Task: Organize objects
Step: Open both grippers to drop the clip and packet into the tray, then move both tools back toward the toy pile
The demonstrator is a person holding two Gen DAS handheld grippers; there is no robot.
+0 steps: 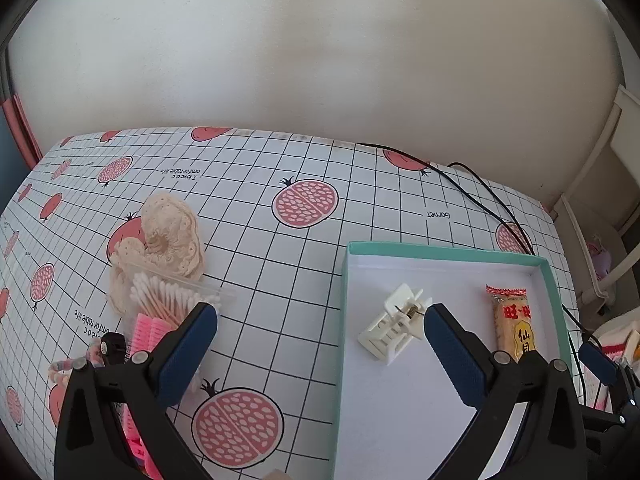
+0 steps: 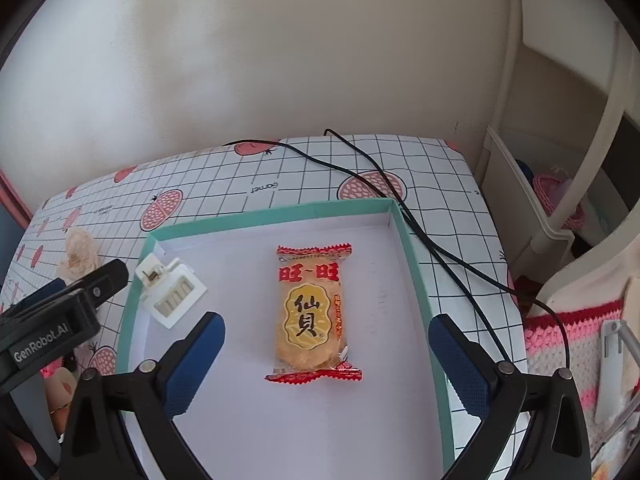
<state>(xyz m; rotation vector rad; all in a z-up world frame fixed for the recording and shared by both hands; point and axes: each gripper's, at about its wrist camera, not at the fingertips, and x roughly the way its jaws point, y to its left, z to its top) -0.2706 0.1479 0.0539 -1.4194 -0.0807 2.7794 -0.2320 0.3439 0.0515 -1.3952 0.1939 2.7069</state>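
Snack pack point(image 2: 313, 312) flat in teal box point(image 2: 416, 256), right between the spread fingers of right gripper point(image 2: 326, 330), not touched.

White clip point(image 1: 394, 322) in same box, near its left wall, just ahead of left gripper point(image 1: 320, 320), spread wide over the box edge, holding nothing. Cotton swabs point(image 1: 168, 296), pink comb point(image 1: 150, 330) and cream lace cloth point(image 1: 168, 236) out on checked tablecloth point(image 1: 280, 264), beside left finger.
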